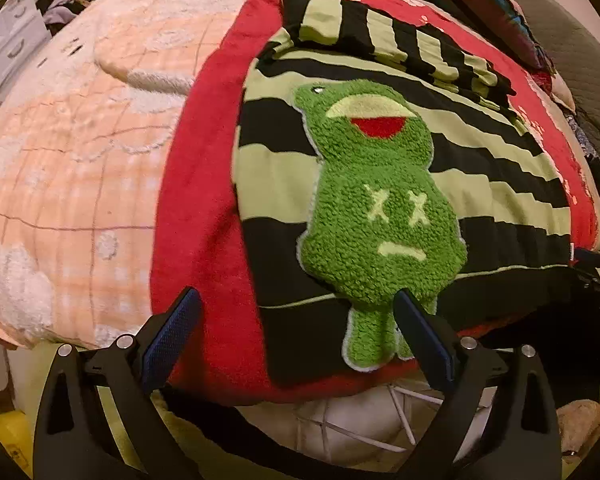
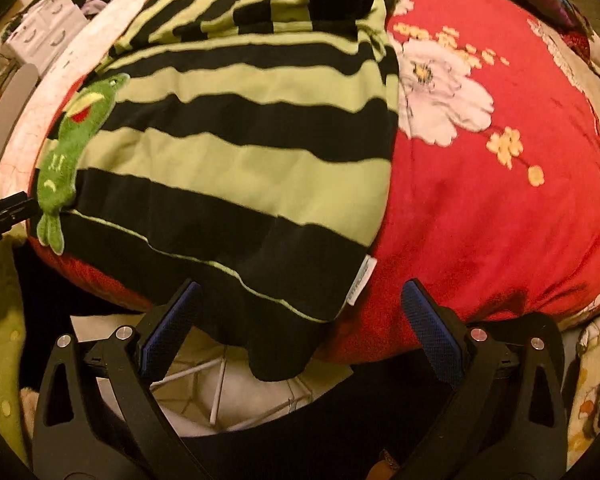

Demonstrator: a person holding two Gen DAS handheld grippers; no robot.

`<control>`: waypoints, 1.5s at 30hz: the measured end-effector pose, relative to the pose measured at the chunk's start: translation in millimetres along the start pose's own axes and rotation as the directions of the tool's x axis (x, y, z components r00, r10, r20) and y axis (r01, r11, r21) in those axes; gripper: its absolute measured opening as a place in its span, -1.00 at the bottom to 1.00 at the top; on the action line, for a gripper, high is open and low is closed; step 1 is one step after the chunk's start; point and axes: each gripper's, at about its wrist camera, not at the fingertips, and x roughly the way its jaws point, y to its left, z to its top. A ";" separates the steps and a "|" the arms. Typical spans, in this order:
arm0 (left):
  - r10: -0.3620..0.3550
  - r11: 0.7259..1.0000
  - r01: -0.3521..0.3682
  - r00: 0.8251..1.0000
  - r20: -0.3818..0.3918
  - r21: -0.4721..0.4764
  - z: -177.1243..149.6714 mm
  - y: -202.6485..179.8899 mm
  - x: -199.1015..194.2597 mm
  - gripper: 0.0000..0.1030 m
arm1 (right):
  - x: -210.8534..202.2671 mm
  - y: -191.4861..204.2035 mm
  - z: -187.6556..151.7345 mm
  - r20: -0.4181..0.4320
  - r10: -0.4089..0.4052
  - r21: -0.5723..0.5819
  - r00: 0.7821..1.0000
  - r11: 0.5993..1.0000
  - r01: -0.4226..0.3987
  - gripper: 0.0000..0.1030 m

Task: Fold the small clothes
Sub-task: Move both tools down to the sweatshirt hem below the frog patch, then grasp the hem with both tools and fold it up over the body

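A black and lime-green striped top point(image 1: 480, 192) lies flat on a red blanket point(image 1: 204, 208), its sleeves folded across the far end. A fuzzy green figure patch point(image 1: 376, 208) is sewn on its front. My left gripper point(image 1: 296, 312) hovers open over the near hem, the patch's lower end between its blue pads. In the right wrist view the same top point(image 2: 240, 152) shows with the patch point(image 2: 68, 148) at its left edge. My right gripper point(image 2: 300, 304) is open above the hem corner with the white label point(image 2: 362, 280). The left gripper's black tip point(image 2: 4, 212) shows at the left edge.
The red blanket point(image 2: 480, 200) has white and yellow flowers on the right. A peach checked blanket point(image 1: 72, 168) lies to the left. A white wire basket point(image 1: 360, 420) stands below the bed's near edge. White drawers point(image 1: 12, 40) and piled clothes point(image 1: 508, 16) sit beyond.
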 end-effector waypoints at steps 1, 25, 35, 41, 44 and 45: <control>-0.014 1.000 0.014 1.000 -0.002 -0.003 -0.4 0.4 0.4 0.57 | 2.4 -0.3 -0.4 -0.013 0.002 0.002 1.000 1.000 -0.002 0.82; -0.124 0.992 0.124 0.992 0.034 -0.018 0.5 1.5 -12.2 -0.87 | 5.8 -10.0 0.1 -0.064 0.265 0.039 0.962 0.964 -0.263 -0.74; -0.286 0.951 0.306 0.929 0.234 -0.050 75.0 5.2 -59.6 -0.88 | -55.5 -53.9 65.0 0.229 0.516 0.119 0.825 0.827 -0.550 -0.81; -0.257 0.946 0.295 0.934 0.250 -0.131 148.2 2.9 -27.4 -0.85 | -37.4 -85.9 131.7 0.300 0.472 0.230 0.829 0.808 -0.543 -0.77; -0.238 0.937 0.277 0.952 0.191 -0.214 161.2 5.1 10.7 -0.77 | -9.1 -94.1 149.5 0.271 0.429 0.285 0.862 0.819 -0.498 -0.70; -0.235 0.935 0.273 0.955 0.181 -0.228 160.5 7.9 17.1 -0.74 | -3.1 -97.0 148.9 0.264 0.416 0.299 0.870 0.822 -0.484 -0.63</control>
